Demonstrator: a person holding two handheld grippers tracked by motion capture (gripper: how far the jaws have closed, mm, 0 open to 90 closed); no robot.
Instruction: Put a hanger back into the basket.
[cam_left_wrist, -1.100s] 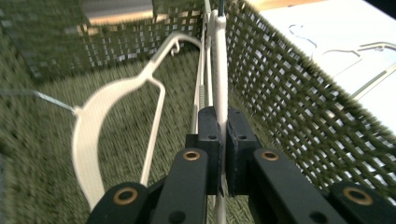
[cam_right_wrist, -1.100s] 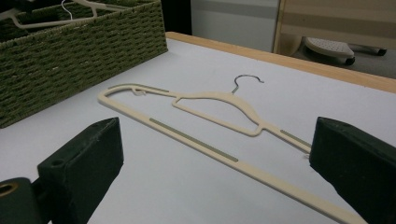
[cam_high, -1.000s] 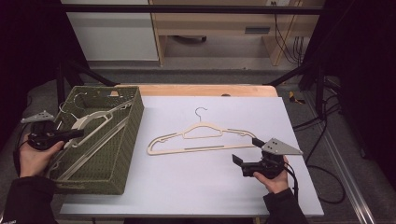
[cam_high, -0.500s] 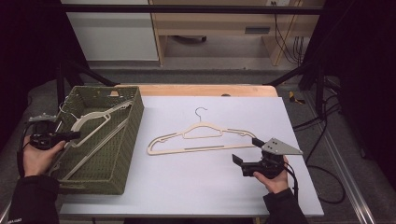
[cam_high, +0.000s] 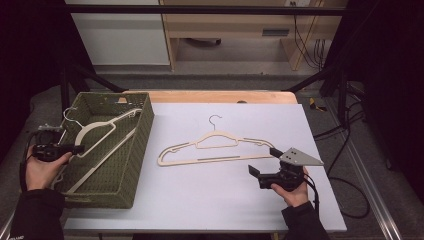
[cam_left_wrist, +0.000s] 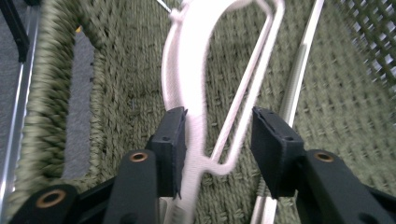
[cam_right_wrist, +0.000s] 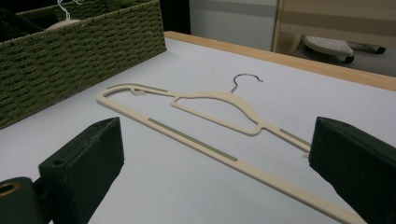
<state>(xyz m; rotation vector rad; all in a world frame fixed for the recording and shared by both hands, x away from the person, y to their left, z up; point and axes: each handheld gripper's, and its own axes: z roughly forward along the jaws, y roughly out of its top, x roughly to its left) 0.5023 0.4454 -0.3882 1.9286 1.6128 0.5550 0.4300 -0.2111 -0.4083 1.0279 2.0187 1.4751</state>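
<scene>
Releasing hanger (cam_left_wrist: 191, 88) into basket (cam_high: 131, 165)

Basket hanger (cam_left_wrist: 187, 93) blurred, top cut off; table hanger's (cam_right_wrist: 210, 126) end cut off.

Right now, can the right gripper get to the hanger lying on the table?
Probably yes. The right gripper has its jaws wide open and sits close to the hanger on the table, pointing at its long bottom bar. Nothing lies between them; the basket stands off to the side.
</scene>
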